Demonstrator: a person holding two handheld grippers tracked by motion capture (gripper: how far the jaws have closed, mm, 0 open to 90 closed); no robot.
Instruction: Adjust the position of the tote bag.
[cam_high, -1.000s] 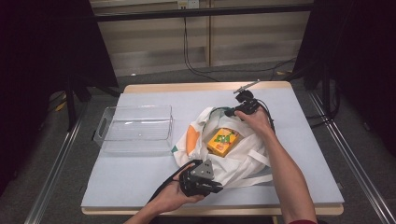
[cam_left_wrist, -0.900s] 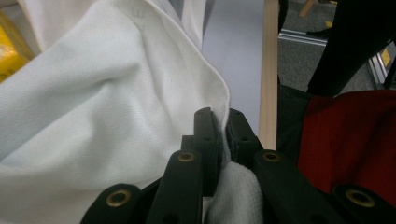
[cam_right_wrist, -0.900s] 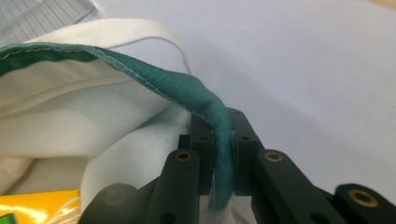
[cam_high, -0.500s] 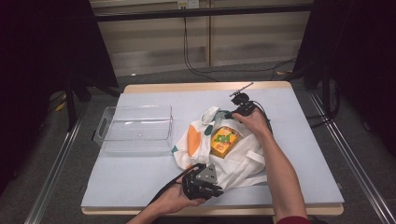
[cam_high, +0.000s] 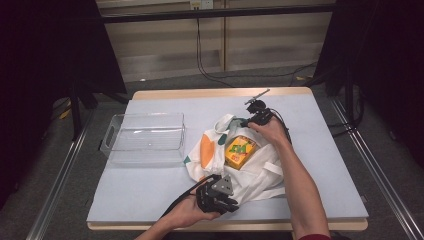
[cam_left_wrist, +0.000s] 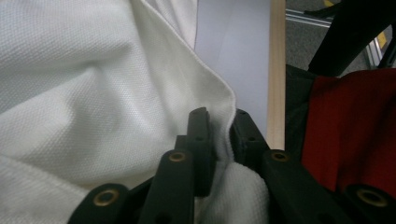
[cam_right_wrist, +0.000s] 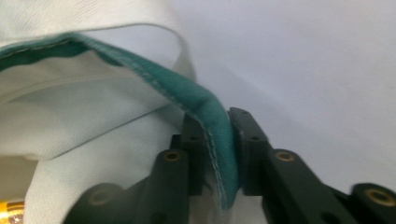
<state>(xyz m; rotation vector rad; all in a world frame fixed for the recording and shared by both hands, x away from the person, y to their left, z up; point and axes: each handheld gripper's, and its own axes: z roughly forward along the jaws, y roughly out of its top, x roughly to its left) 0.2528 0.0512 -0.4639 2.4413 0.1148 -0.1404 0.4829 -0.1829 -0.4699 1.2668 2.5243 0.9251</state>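
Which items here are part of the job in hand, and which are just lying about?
In the job:
- white cloth bag, its white edge between the left gripper pads, its green-trimmed rim between the right gripper pads; both sets of jaws have just been opening
- yellow box in the bag's mouth

Lying about:
- clear plastic tray
- cables on the floor

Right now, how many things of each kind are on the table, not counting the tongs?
White cloth bag: 1
Yellow carton: 1
Clear plastic tray: 1
Total: 3
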